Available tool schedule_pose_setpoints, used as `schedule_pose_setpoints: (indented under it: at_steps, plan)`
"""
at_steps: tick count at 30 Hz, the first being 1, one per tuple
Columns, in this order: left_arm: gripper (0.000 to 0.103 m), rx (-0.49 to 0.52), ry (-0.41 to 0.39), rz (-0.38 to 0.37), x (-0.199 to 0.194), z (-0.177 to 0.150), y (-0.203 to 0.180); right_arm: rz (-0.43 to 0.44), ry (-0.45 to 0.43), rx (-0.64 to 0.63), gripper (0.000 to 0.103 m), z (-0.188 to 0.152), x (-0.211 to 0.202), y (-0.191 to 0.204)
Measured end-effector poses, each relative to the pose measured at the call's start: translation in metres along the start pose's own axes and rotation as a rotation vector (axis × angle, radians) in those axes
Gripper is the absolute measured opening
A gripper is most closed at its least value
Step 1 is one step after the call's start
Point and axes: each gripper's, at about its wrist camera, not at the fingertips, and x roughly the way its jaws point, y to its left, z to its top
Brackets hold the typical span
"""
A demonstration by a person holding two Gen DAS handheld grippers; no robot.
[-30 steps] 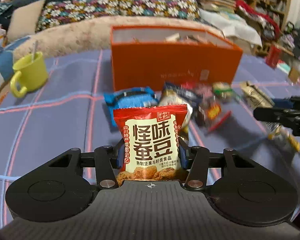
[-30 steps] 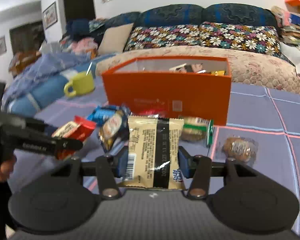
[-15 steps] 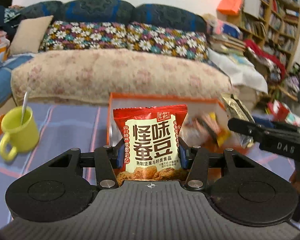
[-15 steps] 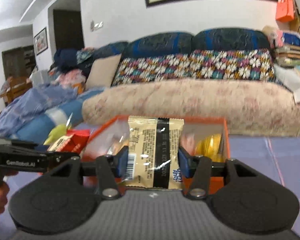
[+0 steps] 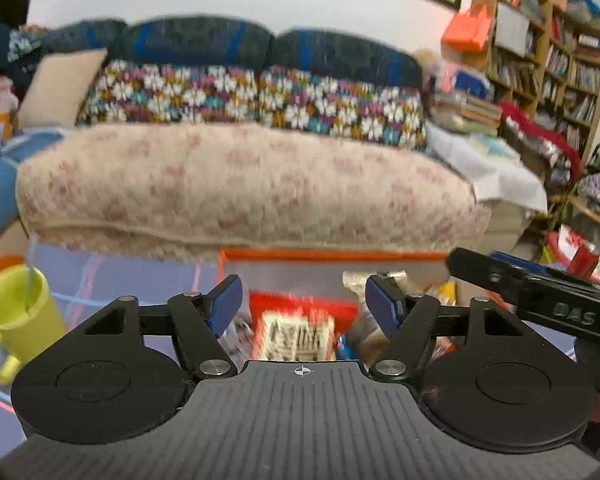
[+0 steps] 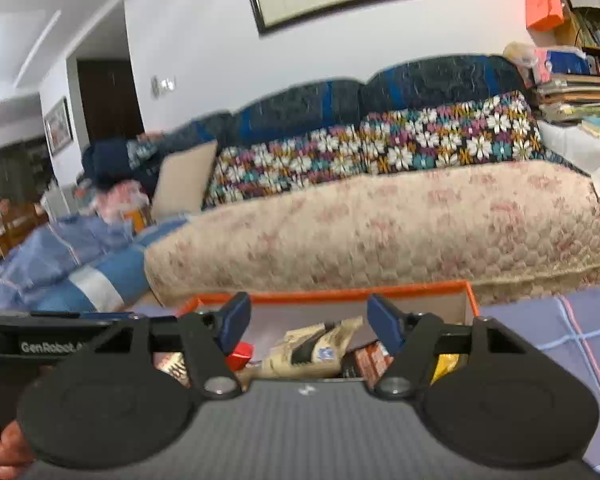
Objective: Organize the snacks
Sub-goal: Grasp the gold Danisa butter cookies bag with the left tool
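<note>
My left gripper (image 5: pixel 302 308) jaws are opening; the blurred red packet (image 5: pixel 300 330) sits loose below, inside the orange box (image 5: pixel 332 256). Right gripper (image 6: pixel 304 322) jaws are opening over the crumpled beige packet (image 6: pixel 312 346).

on my left wrist view, the right gripper (image 5: pixel 540 300) crossing in from the right carries raised letters i read as "das". on my right wrist view, the left gripper (image 6: pixel 52 344) shows white "genrobot.a", the end hidden. print on the red packet (image 5: pixel 300 328) is too blurred to read.
</note>
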Motion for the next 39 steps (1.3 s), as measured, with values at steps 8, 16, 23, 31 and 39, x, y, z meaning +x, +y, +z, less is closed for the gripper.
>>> schedule_pose_setpoints:
  at_steps: [8, 16, 23, 31, 39]
  plan:
    - [0.049, 0.027, -0.011, -0.027, -0.065, -0.028, 0.0, -0.003, -0.03, -0.044, 0.101, -0.006, -0.074, 0.01]
    - [0.039, 0.292, 0.207, -0.009, -0.074, -0.153, -0.044, -0.055, 0.124, 0.085, 0.103, -0.083, -0.156, -0.034]
    - [0.037, 0.284, 0.247, 0.013, -0.046, -0.173, -0.054, -0.112, 0.132, 0.121, 0.103, -0.102, -0.193, -0.065]
    - [0.019, 0.24, 0.294, 0.018, -0.019, -0.171, -0.049, -0.041, 0.209, 0.378, 0.103, -0.111, -0.184, -0.108]
    - [0.017, 0.258, 0.338, 0.038, -0.037, -0.174, -0.046, -0.083, 0.257, 0.333, 0.103, -0.116, -0.186, -0.104]
